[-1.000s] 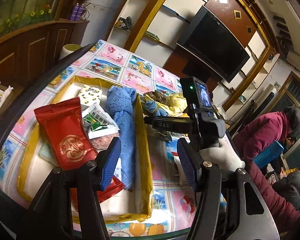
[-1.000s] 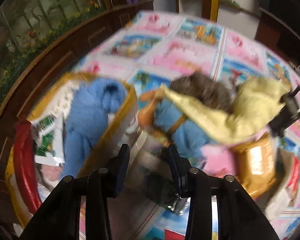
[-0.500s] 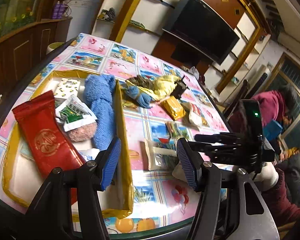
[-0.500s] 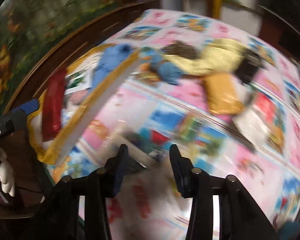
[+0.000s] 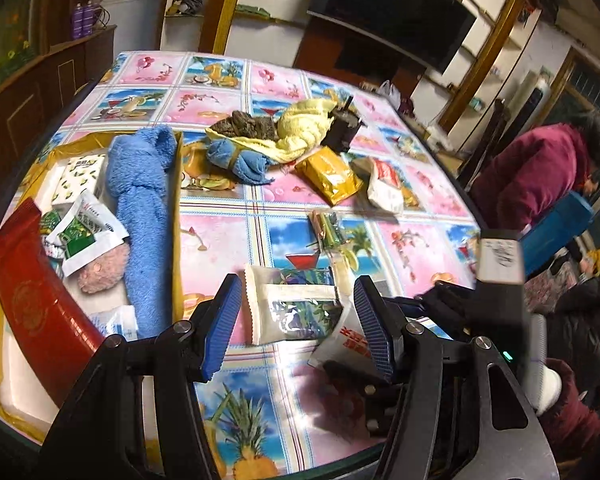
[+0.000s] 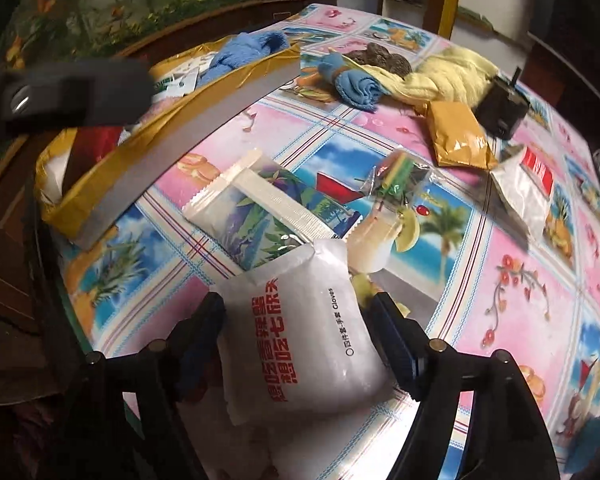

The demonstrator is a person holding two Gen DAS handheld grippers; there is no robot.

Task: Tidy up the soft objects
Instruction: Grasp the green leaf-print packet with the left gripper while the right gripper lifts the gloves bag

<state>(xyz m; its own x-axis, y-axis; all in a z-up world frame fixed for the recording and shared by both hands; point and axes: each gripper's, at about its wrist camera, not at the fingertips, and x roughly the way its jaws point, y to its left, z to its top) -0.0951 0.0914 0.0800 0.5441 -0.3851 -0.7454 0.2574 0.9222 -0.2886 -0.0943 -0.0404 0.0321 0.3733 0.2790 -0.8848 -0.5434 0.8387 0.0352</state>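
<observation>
My right gripper hangs over the table's near edge, its jaws opening. A white glove packet with red lettering lies between them on the cloth, and the pads stand just off its sides. My left gripper is open and holds nothing. It hovers above a clear packet with a leaf print, which the glove packet overlaps. A blue towel lies in the yellow-rimmed tray at the left. Yellow, blue and brown cloths are heaped at the far middle.
The tray also holds a red packet, green-white sachets and a pink fluffy piece. An orange packet, a white-red packet, a black box and a small clear bag lie mid-table. A person in maroon sits at the right.
Both grippers swung from the tray and cloth heap toward the table's near edge. The right jaws widened, and the packet they carried now lies on the cloth. The left jaws kept their gap.
</observation>
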